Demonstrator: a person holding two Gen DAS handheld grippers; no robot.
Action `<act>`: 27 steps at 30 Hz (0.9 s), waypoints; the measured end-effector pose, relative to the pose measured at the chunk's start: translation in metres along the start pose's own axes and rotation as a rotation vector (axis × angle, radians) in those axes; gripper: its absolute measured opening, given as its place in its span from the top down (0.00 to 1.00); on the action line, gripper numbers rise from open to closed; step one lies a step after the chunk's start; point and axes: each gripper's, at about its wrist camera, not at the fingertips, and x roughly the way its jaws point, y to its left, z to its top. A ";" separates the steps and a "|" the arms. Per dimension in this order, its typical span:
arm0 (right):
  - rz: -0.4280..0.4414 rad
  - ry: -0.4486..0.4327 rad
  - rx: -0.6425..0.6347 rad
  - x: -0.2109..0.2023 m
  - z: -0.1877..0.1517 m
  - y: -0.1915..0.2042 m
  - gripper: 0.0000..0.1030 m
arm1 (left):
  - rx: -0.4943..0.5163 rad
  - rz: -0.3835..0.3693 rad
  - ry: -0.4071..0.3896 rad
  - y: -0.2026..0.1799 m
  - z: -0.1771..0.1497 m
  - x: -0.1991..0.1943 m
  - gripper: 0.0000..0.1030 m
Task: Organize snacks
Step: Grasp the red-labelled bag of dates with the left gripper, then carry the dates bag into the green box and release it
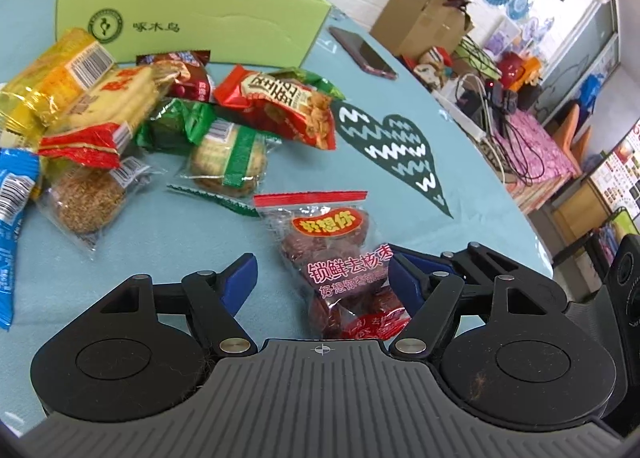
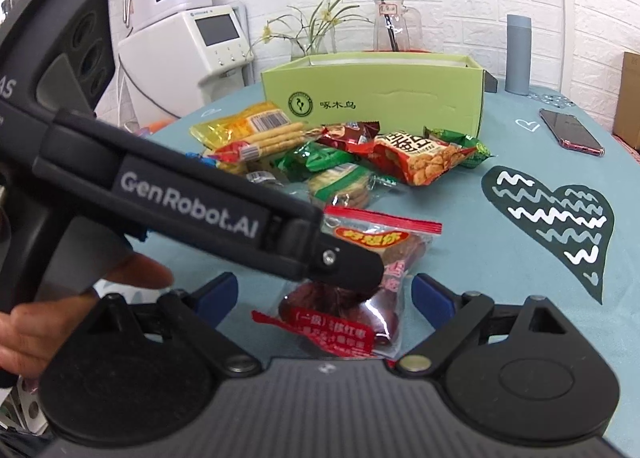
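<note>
Blue-padded black fingers of the left gripper (image 1: 322, 278) stand apart on either side of a clear packet of dark red dates with red printed ends (image 1: 340, 270), which lies flat on the teal tablecloth (image 1: 168, 242). Its jaws are open, and neither pad presses the packet as far as the left wrist view shows. From the right wrist view that same gripper reaches in from the left, angled downward, with its black fingertip (image 2: 352, 268) over the middle of the date packet (image 2: 360, 322); a hand (image 2: 60, 322) grips its handle at the left edge.

The right gripper (image 2: 324, 294) also points down at the date packet, its jaws open wide and the packet's near end lying between the blue pads without contact.

Beyond the date packet lies a loose heap of snacks: a round biscuit pack with a green band (image 1: 228, 158), a red peanut bag (image 1: 288, 106), a yellow wafer-stick pack (image 1: 52, 82), and a clear-wrapped round brown cake (image 1: 84, 198). Behind that heap, farther from the date packet, stands an open light green cardboard box with a round logo (image 1: 192, 18). A dark green heart print (image 1: 400, 146) marks the cloth to the right of the date packet, and a dark smartphone (image 1: 364, 52) lies beyond the heart.
</note>
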 end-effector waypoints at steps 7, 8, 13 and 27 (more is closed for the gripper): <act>-0.016 -0.001 0.024 0.004 0.000 -0.002 0.10 | 0.022 0.016 -0.009 -0.002 0.000 0.003 0.40; -0.018 -0.002 0.024 0.004 -0.001 -0.002 0.10 | 0.022 0.015 -0.009 -0.002 0.000 0.003 0.40; -0.022 -0.027 0.015 -0.001 -0.006 -0.001 0.17 | 0.047 0.002 -0.013 -0.004 -0.001 0.005 0.55; -0.030 -0.169 -0.102 -0.006 0.072 -0.003 0.32 | 0.125 -0.067 -0.172 -0.011 0.069 -0.025 0.76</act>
